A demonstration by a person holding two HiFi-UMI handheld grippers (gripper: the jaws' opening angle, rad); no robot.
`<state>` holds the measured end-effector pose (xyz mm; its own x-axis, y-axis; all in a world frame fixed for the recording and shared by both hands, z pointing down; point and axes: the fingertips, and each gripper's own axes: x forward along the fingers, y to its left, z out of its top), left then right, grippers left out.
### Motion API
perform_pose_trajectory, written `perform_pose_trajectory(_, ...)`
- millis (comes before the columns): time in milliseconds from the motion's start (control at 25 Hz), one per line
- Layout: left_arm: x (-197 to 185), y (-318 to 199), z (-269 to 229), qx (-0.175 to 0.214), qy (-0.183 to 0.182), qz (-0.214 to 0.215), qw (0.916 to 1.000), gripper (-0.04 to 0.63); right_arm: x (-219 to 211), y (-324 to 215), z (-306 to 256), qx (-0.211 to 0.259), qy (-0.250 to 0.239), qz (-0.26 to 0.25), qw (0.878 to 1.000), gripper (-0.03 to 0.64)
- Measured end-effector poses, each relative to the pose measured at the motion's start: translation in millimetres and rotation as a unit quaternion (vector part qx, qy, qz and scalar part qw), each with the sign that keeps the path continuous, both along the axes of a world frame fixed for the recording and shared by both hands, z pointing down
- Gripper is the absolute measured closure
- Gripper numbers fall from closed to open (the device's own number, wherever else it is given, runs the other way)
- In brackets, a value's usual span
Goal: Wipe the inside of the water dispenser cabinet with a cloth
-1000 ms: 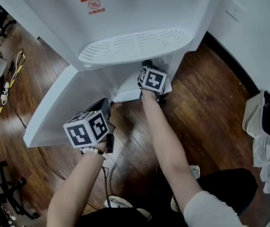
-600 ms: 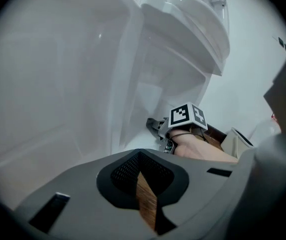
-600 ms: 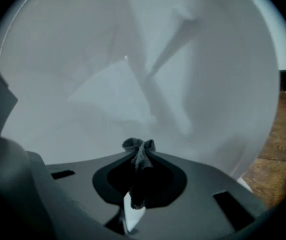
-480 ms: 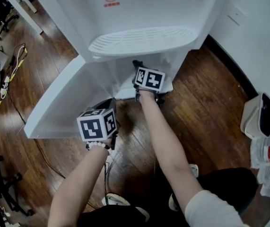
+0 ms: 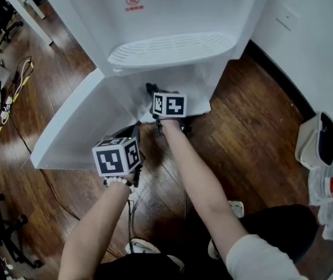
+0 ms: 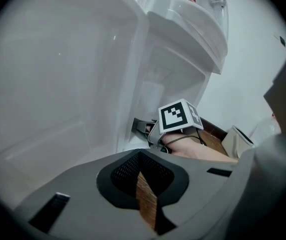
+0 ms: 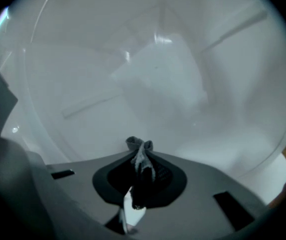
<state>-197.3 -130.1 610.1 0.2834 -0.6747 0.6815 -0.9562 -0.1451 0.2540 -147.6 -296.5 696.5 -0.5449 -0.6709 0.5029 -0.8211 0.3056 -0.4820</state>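
The white water dispenser [image 5: 172, 10] stands ahead, and its lower cabinet door [image 5: 76, 130] hangs open to the left. Under the drip tray [image 5: 172, 49] my right gripper [image 7: 139, 160] reaches into the cabinet mouth, shut on a small grey cloth [image 7: 139, 150] whose bunched end sticks out past the jaws. The white cabinet wall [image 7: 158, 84] fills the right gripper view. In the head view its marker cube [image 5: 169, 105] shows at the opening. My left gripper [image 6: 144, 176] hangs shut and empty beside the open door, with its cube [image 5: 116, 155] low over the floor.
A white bin [image 5: 316, 139] stands against the wall at the right, with packets [image 5: 332, 194] near it. Cables [image 5: 14, 92] trail over the wooden floor at the left. The person's shoes [image 5: 146, 248] are just below the arms.
My right gripper has slid leftward along the cabinet opening with the cloth. The left gripper has moved slightly to the right and stayed shut.
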Motion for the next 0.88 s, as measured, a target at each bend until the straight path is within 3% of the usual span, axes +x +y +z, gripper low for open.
perform_pose_trajectory(160, -1, 5, 3, -0.003, -0.003, 0.001, 1.0, 0.607, 61, -6, 5, 0.002, 0.028, 0.091, 0.995, 0.578)
perform_pose_trajectory(320, -2, 4, 3, -0.002, -0.006, 0.002, 1.0, 0.609, 129, 0, 6, -0.002, 0.023, 0.203, 0.979, 0.578)
perform_pose_trajectory(440, -1, 5, 1, -0.001, -0.005, 0.002, 1.0, 0.608, 158, 10, 7, -0.004, 0.025, 0.241, 0.97, 0.578)
perform_pose_trajectory(680, 0, 9, 3, -0.002, -0.003, 0.006, 1.0, 0.609, 164, 20, 10, -0.008, 0.026, 0.243, 0.97, 0.578)
perform_pose_trajectory(880, 1, 15, 11, -0.01, -0.02, 0.021, 0.9995, 0.608, 115, 30, 12, -0.011, 0.013, 0.156, 0.988, 0.578)
